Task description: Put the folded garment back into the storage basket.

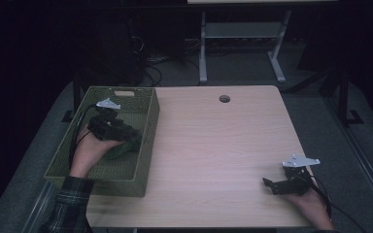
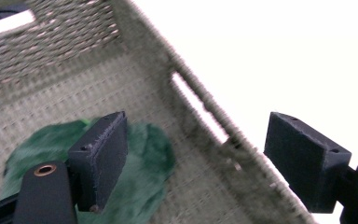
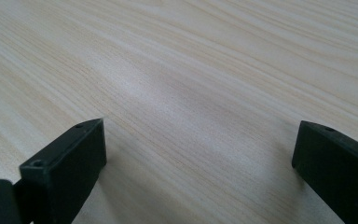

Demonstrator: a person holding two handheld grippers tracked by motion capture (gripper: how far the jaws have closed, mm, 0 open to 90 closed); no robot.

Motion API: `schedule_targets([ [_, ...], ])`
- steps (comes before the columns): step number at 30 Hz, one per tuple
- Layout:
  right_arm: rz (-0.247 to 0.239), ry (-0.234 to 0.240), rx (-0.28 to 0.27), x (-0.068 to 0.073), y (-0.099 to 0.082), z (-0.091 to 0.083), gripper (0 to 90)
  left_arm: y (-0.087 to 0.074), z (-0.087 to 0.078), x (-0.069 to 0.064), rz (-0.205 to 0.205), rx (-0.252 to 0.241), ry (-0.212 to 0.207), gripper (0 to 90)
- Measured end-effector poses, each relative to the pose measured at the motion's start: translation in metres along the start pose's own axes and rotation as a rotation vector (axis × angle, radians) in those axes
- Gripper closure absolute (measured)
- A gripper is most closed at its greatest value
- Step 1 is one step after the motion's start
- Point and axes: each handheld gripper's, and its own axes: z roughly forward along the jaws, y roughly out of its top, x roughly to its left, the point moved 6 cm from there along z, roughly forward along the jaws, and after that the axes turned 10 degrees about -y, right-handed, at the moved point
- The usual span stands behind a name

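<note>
Now | left claw [image 2: 196, 158] wide, empty — over fuzzy green cloth [image 2: 144, 158] | woven basket [image 2: 74, 88] | right claw [image 3: 198, 172] wide — woodgrain table [image 3: 191, 70]

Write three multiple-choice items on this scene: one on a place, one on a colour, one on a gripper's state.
1. Where does the dark green fuzzy cloth lie?
A. on the wooden table
B. in the olive woven basket
C. on the floor

2. What colour is the light wooden table?
A. pale beige
B. black
C. red

3. How do the left gripper's jaws stand?
A. shut on the cloth
B. shut empty
C. open

Key: 1 B, the cloth rests on the basket's woven floor; 2 A, pale wood grain shows; 3 C, both jaws stand wide apart, nothing between them.
</note>
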Motion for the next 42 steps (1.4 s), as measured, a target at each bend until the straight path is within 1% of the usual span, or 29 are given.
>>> schedule_targets([
  [5, 0.000, 0.000, 0.000, 0.000, 0.000, 0.000, 2.5, 0.007, 0.006, -0.014, 0.021, -0.008, -0.015, 20.8],
  [8, 0.000, 0.000, 0.000, 0.000, 0.000, 0.000, 2.5, 0.012, 0.010, -0.025, 0.039, -0.018, -0.036, 20.7],
  [9, 0.000, 0.000, 0.000, 0.000, 0.000, 0.000, 2.5, 0.013, 0.011, -0.028, 0.035, -0.025, -0.040, 20.7],
  [11, 0.000, 0.000, 0.000, 0.000, 0.000, 0.000, 2.5, 0.016, 0.014, -0.033, 0.050, -0.025, -0.048, 20.5],
  [13, 0.001, 0.000, 0.000, 0.000, 0.000, 0.000, 2.5, 0.018, 0.019, -0.040, 0.053, -0.031, -0.059, 20.5],
  [15, 0.000, 0.000, 0.000, 0.000, 0.000, 0.000, 2.5, 0.020, 0.024, -0.046, 0.068, -0.028, -0.070, 20.5],
  [16, 0.001, 0.000, 0.000, 0.000, 0.000, 0.000, 2.5, 0.021, 0.026, -0.049, 0.064, -0.032, -0.076, 20.5],
  [24, 0.001, 0.000, 0.000, 0.000, 0.000, 0.000, 2.5, 0.025, 0.056, -0.080, 0.109, -0.011, -0.122, 19.9],
  [28, 0.000, 0.000, 0.000, 0.000, 0.000, 0.000, 2.5, 0.024, 0.068, -0.092, 0.125, -0.001, -0.132, 18.2],
  [29, 0.001, 0.000, 0.000, 0.000, 0.000, 0.000, 2.5, 0.023, 0.074, -0.096, 0.133, 0.008, -0.131, 18.0],
  [32, 0.000, 0.000, 0.000, 0.000, 0.000, 0.000, 2.5, 0.021, 0.084, -0.105, 0.144, 0.014, -0.132, 14.8],
  [35, 0.001, 0.000, 0.000, 0.000, 0.000, 0.000, 2.5, 0.017, 0.096, -0.113, 0.146, 0.017, -0.137, 13.6],
  [38, 0.000, 0.000, -0.001, 0.000, 0.000, 0.000, 2.5, 0.012, 0.109, -0.118, 0.153, 0.016, -0.131, 12.9],
  [40, 0.000, 0.000, 0.000, 0.000, 0.000, 0.000, 2.5, 0.008, 0.118, -0.121, 0.154, 0.022, -0.135, 12.8],
  [42, 0.002, 0.000, 0.001, 0.000, 0.000, 0.000, 2.5, 0.003, 0.125, -0.123, 0.167, 0.029, -0.134, 12.7],
])
